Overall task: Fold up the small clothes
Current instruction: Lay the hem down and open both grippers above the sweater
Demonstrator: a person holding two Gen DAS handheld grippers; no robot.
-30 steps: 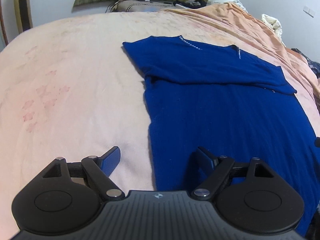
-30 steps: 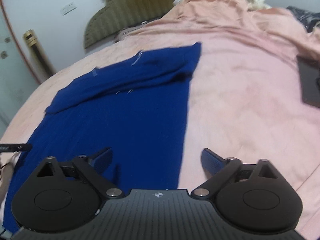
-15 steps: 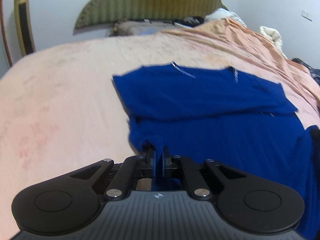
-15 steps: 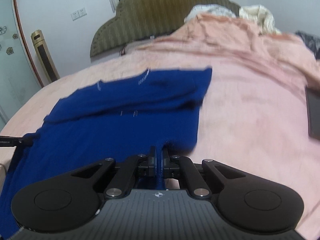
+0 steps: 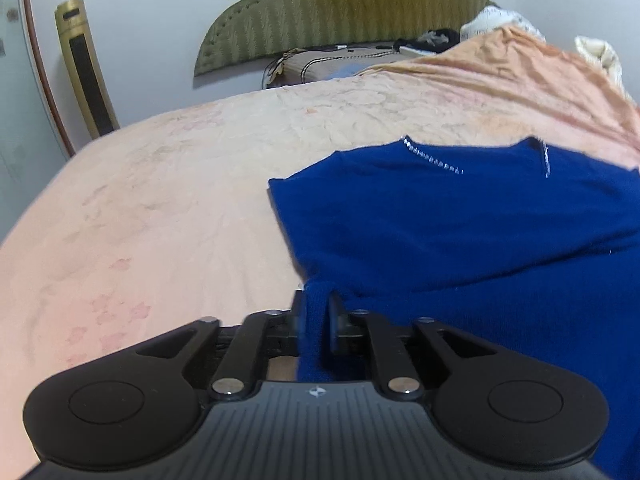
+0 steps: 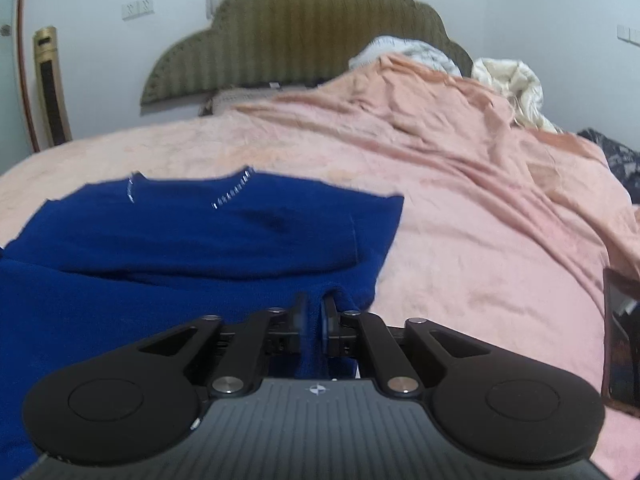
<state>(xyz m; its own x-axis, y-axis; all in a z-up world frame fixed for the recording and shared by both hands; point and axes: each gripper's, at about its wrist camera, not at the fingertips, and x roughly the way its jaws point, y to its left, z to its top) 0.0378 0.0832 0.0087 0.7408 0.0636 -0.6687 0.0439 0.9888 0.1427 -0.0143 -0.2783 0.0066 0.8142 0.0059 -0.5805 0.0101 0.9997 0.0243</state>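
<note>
A blue knit sweater [image 5: 460, 232] lies flat on a bed covered by a soft peach blanket [image 5: 160, 208], its neckline trimmed with small sparkling stones. The left hand-held gripper [image 5: 316, 316] is clamped on the sweater's near left corner; the right hand-held gripper [image 6: 314, 316] pinches the near right corner. A ribbed olive headboard [image 6: 304, 36] with a scalloped top stands at the far end.
</note>
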